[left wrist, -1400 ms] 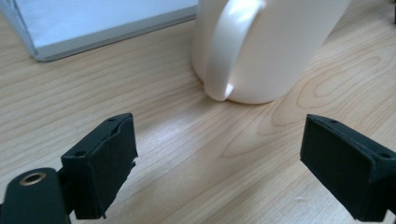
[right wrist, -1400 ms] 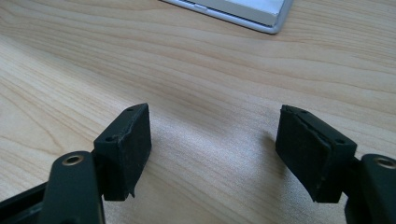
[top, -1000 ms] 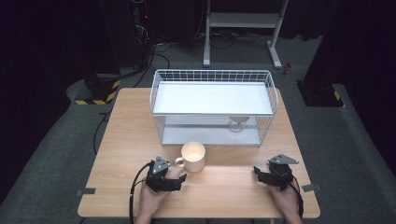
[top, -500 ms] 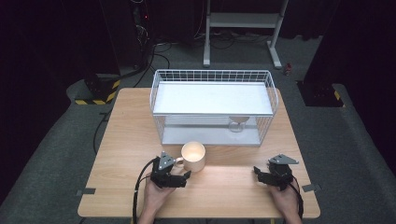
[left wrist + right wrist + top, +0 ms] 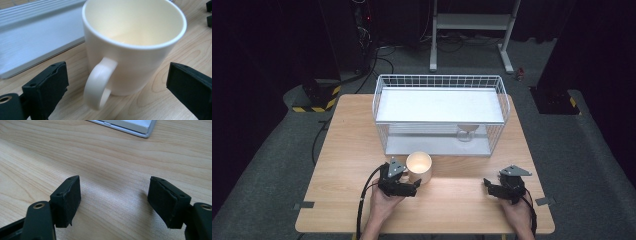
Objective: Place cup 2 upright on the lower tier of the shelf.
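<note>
The left gripper (image 5: 407, 183) rests low on the light wooden surface (image 5: 337, 165) with its 2 black jaws spread wide. Between and just ahead of them stands the cream ceramic mug (image 5: 130, 45), upright, its looped handle (image 5: 98, 85) turned toward the gripper; neither jaw touches it. The right gripper (image 5: 492, 186) sits well off to the mug's other side, near the surface's front edge, its 2 jaws likewise parted with bare wood grain between them (image 5: 115, 195).

Beyond the mug, just past the left gripper's reach, is a white wire basket (image 5: 439, 80) with a flat white shelf panel (image 5: 439, 105) across its top and a lower tray (image 5: 30, 42) whose edge runs close behind the mug. A small pale object (image 5: 466, 132) sits under the shelf; what it is cannot be made out.

Farther off, grey carpet (image 5: 272, 150) surrounds the surface, with black cables (image 5: 377, 55), a yellow-and-black striped block (image 5: 314, 100) and a white metal stand (image 5: 472, 25) against a dark room.
</note>
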Tool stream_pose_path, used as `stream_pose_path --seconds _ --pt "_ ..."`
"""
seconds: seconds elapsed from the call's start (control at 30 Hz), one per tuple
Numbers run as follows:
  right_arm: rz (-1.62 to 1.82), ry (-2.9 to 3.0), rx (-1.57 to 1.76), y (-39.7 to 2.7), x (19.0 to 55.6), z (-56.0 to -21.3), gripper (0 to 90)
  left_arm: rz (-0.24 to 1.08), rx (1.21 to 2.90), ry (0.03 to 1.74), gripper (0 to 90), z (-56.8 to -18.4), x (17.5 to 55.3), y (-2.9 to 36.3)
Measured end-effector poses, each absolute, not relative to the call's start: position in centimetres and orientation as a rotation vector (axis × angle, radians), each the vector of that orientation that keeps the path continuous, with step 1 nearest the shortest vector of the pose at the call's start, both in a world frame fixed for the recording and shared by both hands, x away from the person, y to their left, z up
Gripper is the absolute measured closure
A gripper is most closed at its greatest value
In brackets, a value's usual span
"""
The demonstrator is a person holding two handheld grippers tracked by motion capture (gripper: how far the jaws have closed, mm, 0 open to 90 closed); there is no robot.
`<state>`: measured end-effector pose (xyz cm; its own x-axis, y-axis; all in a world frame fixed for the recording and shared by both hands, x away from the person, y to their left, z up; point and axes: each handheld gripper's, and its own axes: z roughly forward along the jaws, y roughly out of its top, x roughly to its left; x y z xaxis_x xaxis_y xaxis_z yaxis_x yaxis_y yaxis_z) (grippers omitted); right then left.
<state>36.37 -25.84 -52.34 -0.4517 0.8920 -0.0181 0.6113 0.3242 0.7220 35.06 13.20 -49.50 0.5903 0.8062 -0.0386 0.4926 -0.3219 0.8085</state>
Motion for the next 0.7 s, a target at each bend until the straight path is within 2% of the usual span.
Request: stream_pose_path --seconds 0.13,0.7 --pt "0.916 2.182 1.327 -25.8 36.4 -52.3 26.6 0.509 1.997 1.023 4.0 -49.4 35.4 12.8" --pt "0.916 2.182 1.328 -25.9 36.4 -52.3 26.6 0.496 1.983 1.012 5.4 -49.4 36.4 11.0"
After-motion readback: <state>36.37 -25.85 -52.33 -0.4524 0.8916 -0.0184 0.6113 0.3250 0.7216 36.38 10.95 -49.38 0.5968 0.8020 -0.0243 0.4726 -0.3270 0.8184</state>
